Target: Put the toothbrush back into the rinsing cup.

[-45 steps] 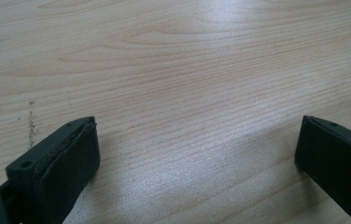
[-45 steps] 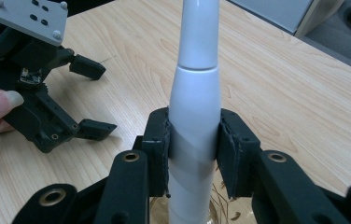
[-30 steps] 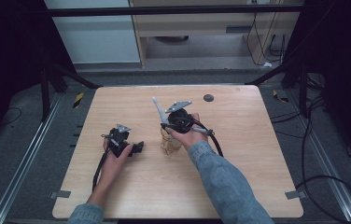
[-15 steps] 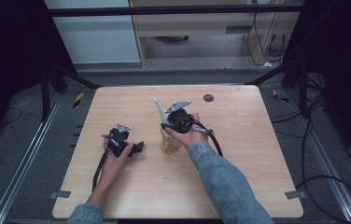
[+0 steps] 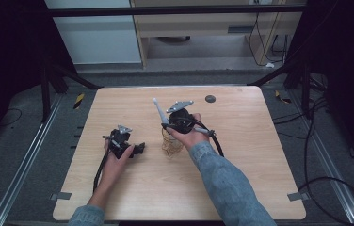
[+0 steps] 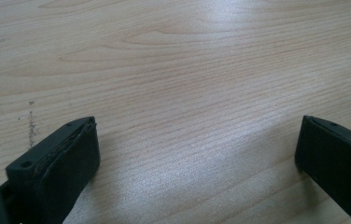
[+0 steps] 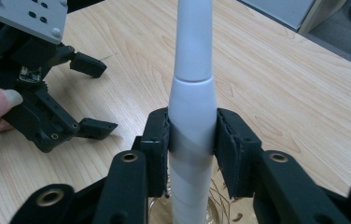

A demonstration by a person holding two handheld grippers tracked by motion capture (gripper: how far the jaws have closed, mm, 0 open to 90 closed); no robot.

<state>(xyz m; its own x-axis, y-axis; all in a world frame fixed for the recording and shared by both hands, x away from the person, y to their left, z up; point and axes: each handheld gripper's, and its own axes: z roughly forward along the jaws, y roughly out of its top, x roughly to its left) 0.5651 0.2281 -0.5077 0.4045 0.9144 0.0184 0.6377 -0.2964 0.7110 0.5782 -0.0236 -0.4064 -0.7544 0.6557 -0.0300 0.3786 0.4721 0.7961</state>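
A whisk stands on the wooden table (image 5: 241,155), its wire head (image 5: 170,146) down on the wood and its pale grey handle (image 5: 158,109) tilted up and to the left. My right gripper (image 5: 166,125) is shut on the handle (image 7: 191,100), one pad (image 7: 157,140) on each side, and the wires (image 7: 218,196) show just below the jaws. My left gripper (image 5: 139,149) rests on the table to the left of the whisk, held by a hand, jaws wide apart with only bare wood (image 6: 187,93) between them. That left gripper (image 7: 94,95) also appears open in the right gripper view.
A dark round disc (image 5: 210,98) lies near the table's far edge. Black cables (image 5: 323,183) trail over the grey floor to the right. Metal rails (image 5: 22,174) run along the floor at both sides of the table.
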